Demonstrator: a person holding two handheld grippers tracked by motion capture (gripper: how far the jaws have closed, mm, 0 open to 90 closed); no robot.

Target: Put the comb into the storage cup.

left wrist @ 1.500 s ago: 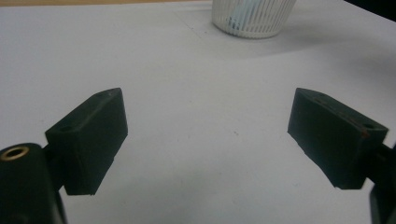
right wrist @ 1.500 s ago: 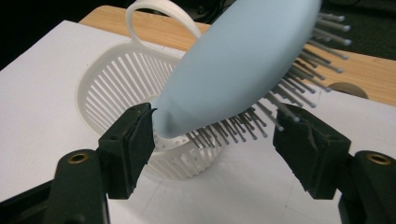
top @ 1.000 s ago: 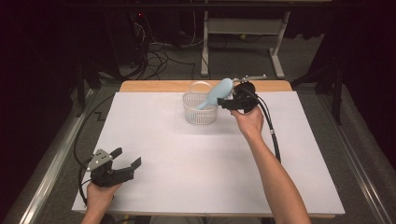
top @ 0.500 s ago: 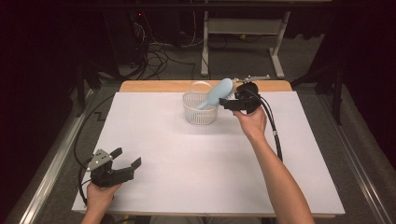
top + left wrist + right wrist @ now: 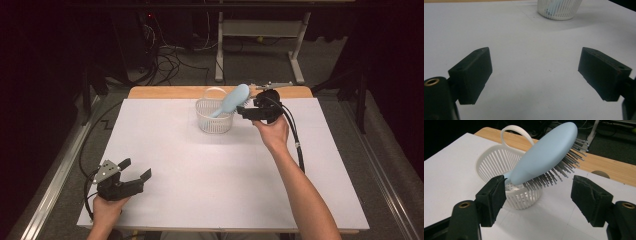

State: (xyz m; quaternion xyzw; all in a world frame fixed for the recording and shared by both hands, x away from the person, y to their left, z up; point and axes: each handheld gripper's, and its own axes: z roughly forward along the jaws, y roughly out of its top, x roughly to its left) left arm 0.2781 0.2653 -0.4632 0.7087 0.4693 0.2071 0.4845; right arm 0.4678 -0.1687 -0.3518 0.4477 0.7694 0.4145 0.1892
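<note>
the light blue hairbrush [image 5: 231, 100] stood handle-down in the white slotted basket [image 5: 215, 122], its head leaning out over the rim toward the right gripper [image 5: 245, 111]. in the right gripper view the bristles [image 5: 556, 176] pointed down and outward, and the handle end sat inside the basket against the perforated floor.

the right gripper's jaws stood apart on either side of the brush head, neither pad pressing on it — the brush rested on the basket alone. compared with the high view a second before, almost nothing had shifted: the brush leaned at the same angle, the basket sat in the same place near the far edge of the white table cover [image 5: 225, 190], and the right hand [image 5: 272, 134] hovered at the same spot just beside the basket. the jaw spread looked the same as well.

judgement: the drop-off appeared finished, with the gripper already let go and not yet drawn away. the brush was top-heavy where it leaned, so a careless retreat could catch the bristles and tip it or the basket.

the left gripper [image 5: 134, 176] rested at the near left corner of the table, well apart from the basket, jaws wide and empty. in its own view the basket base [image 5: 559, 10] showed far off beyond the open pads, with bare cover between them.
</note>
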